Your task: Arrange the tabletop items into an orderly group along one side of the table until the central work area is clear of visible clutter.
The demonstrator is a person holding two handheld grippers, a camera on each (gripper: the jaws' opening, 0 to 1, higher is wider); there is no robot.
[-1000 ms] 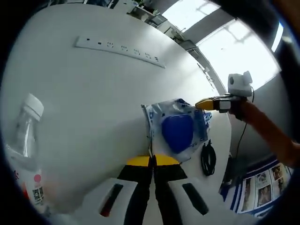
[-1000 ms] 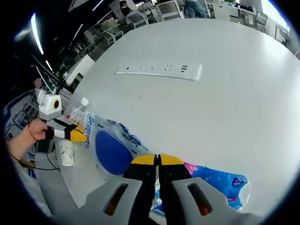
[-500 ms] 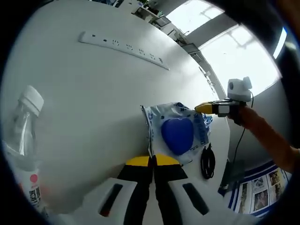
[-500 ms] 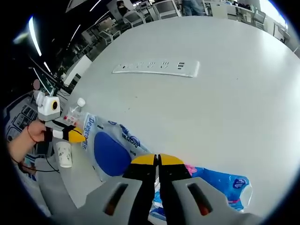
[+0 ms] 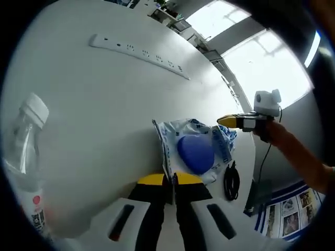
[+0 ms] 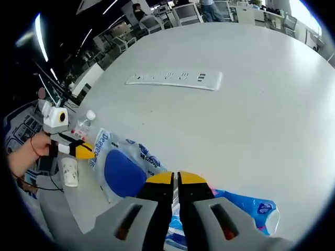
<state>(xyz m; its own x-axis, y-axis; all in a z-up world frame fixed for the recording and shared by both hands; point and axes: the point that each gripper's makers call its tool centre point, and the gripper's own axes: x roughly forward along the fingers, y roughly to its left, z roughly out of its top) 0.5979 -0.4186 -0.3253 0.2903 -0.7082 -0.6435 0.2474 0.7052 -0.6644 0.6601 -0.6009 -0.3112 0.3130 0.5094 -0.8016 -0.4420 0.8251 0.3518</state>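
Both grippers are clamped on one clear bag (image 5: 194,150) with a blue patch, stretched flat on the white table (image 5: 104,104): the left gripper (image 5: 170,180) pinches its near edge, the right gripper (image 6: 174,179) the opposite edge. A bottle (image 5: 23,157) stands near left, a power strip (image 5: 138,49) lies far across, and a blue packet (image 6: 246,209) sits by the right gripper.

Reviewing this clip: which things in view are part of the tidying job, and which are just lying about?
Job:
- blue-print plastic packet, pinched at either end by the two hand-held grippers
- water bottle
- paper cup
- bright blue packet
- black cable

Lying about:
- built-in socket strip
- wall photos

2 packs (image 6: 123,170), 1 bottle (image 5: 23,151), 1 cup (image 6: 68,171)
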